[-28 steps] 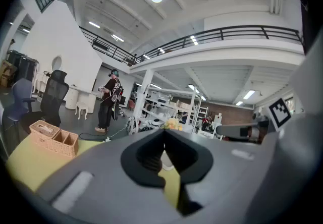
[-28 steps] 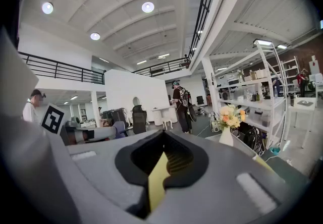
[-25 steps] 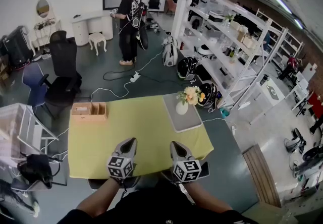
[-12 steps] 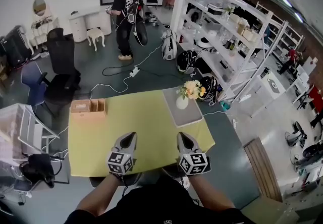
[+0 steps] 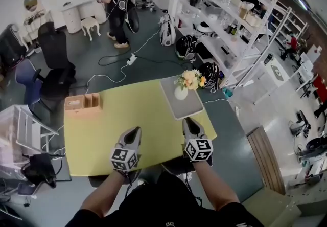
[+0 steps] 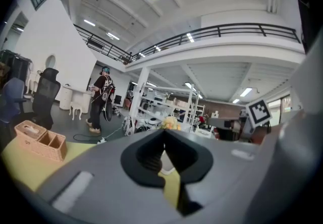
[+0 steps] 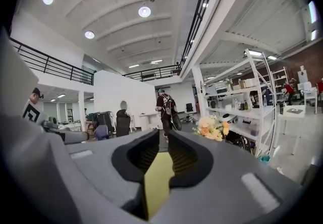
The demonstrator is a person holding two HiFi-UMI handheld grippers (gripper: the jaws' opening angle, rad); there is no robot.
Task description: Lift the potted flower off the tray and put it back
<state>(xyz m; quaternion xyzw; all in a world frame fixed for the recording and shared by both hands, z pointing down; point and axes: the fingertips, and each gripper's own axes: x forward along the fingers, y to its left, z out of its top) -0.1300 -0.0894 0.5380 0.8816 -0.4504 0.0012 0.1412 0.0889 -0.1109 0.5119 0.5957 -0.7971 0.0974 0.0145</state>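
Observation:
The potted flower (image 5: 182, 89), a white vase with yellow and peach blooms, stands upright on the grey tray (image 5: 185, 107) at the yellow table's far right. My right gripper (image 5: 190, 120) hovers just short of the tray's near edge. Its jaws have just been opening and stand a little apart with nothing between them. In the right gripper view the blooms (image 7: 212, 127) show ahead and to the right of that gripper (image 7: 161, 133). My left gripper (image 5: 135, 131) is shut and empty over the table's near middle. The blooms (image 6: 170, 123) peek over its closed tips (image 6: 162, 132).
A wicker basket (image 5: 83, 103) with compartments sits at the table's far left corner. White shelving (image 5: 232, 26) runs along the right behind the tray. A person (image 5: 115, 3) stands far back on the floor among cables and office chairs (image 5: 51, 67).
Both grippers have moved forward over the table, the right one further, up to the tray's near edge. The right jaws have parted slightly.

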